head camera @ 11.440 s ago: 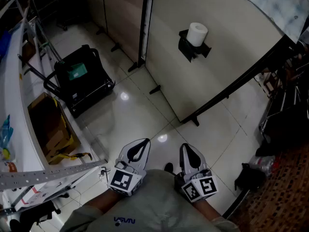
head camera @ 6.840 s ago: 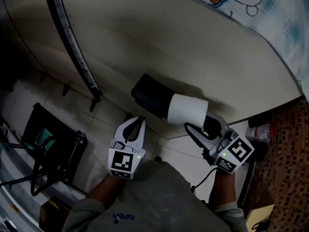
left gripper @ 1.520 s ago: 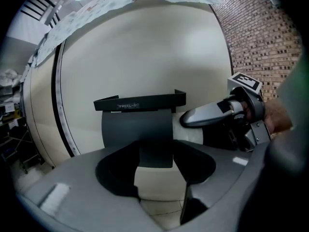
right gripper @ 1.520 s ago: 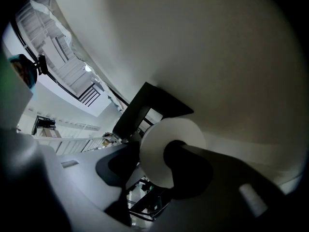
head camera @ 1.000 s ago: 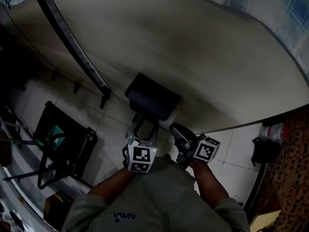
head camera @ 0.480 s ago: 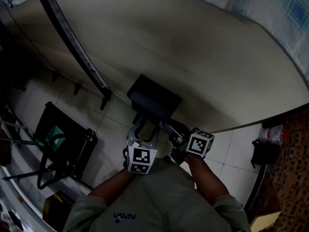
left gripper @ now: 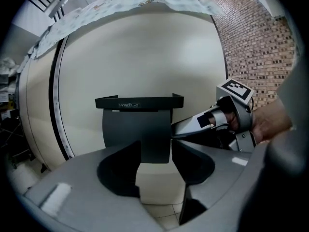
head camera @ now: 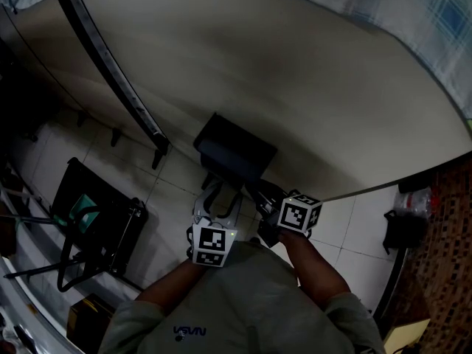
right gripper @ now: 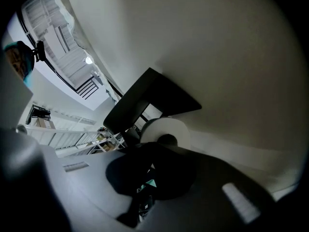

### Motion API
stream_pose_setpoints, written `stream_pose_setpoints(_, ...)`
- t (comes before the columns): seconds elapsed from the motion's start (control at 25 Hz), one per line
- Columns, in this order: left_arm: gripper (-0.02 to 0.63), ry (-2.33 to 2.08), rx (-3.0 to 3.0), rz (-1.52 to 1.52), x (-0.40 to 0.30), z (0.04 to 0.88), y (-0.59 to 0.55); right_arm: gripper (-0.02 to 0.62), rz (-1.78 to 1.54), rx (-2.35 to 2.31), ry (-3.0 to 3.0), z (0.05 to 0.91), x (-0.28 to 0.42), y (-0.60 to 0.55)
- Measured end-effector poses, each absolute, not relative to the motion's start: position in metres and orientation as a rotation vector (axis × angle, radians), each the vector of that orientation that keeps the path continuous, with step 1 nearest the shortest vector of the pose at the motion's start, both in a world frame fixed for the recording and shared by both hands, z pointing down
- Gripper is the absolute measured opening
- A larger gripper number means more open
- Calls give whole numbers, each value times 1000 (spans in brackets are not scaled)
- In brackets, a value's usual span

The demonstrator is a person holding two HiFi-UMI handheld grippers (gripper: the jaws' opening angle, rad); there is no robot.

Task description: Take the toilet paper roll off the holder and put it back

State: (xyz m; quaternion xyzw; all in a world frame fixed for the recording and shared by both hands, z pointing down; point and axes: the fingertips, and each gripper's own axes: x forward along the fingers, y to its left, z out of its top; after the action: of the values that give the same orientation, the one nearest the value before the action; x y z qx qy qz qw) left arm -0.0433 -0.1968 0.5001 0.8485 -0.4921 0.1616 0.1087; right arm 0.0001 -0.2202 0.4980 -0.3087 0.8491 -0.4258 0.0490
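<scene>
- The right tool (right gripper: pixel 153 148) has its jaws drawn close together, with their tips at the near end of the roll (right gripper: pixel 166 124). I judge that they pinch the paper wall just below the core hole (right gripper: pixel 167 140), though the dark tips make the contact hard to see.
- Holding the roll by its end makes sense. It leaves the hollow core free for whatever bar carries the roll, and it lets the tool come in from the holder's right side, along the roll's axis.
- The left tool (left gripper: pixel 156 151) has its jaws wide apart and grips nothing. It faces the holder (left gripper: pixel 139 102) squarely from the front, with the dark back plate showing in the gap. It probably stands there to steady or guide the roll.
- A pale block shows low in that gap, beneath the plate. It may be the roll's side, but I cannot be sure.
- The roll sits right under the holder's top shelf, seen end-on from the right tool. Its bar is out of sight, so I cannot tell whether it is fully seated.
- The roll is white, round and fairly full, with thick paper around a small dark core. Its end is clean, and no loose tail shows.
- The holder is black with a flat shelf on top, fixed to a pale wall panel (left gripper: pixel 140 57). From the head view the shelf hides the roll completely.
- The put-back looks close to done. The next move would be to seat the roll and then let go of it.
</scene>
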Motion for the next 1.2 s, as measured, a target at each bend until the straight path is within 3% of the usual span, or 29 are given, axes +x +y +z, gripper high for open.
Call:
stream_pose_setpoints(0.16, 172, -1407, 2494, 411, -49, 495, -194, 3, -1260, -1025, 2615, 496, 12, -209)
stream_pose_setpoints(0.36, 13, -1327, 2475, 327, -63, 482, -185, 3, -1046, -1197, 2802, 471, 28, -186)
stream_pose_setpoints(0.64, 6, -1218, 2544, 269, -64, 447, -168, 3, -669, -1385, 2814, 394, 38, -176)
stream_pose_setpoints(0.92, 6, -1179, 2582, 149, -82, 414, -160, 3, -637, -1632, 2606, 391, 22, -144)
stream_pose_setpoints(1.2, 6, -1085, 2576, 195, -95, 437, -144, 3, -641, -1733, 2592, 417, -11, -122)
